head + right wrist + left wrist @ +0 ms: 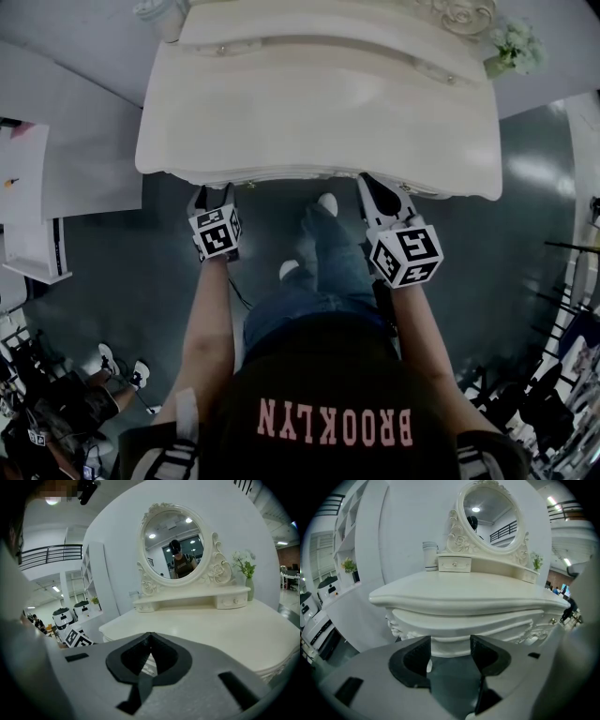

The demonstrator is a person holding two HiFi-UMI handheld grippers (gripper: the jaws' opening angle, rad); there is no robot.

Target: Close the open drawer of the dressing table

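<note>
The cream dressing table (319,103) fills the upper head view, and a thin carved strip of its drawer front (300,176) shows under the front edge. In the left gripper view the drawer front (478,620) lies just beneath the top, and I cannot tell how far out it stands. My left gripper (214,195) is open at the table's front left, its jaws (450,646) standing either side of the carved lower edge. My right gripper (380,186) is shut and empty at the front right. In its own view it (150,637) sits above the tabletop (225,625).
An oval mirror (173,545) on a shelf with small drawers (454,564) stands at the table's back. A flower vase (514,47) is at the back right, a jar (431,556) at the back left. My legs (323,244) are under the front edge. White shelving (28,206) stands left.
</note>
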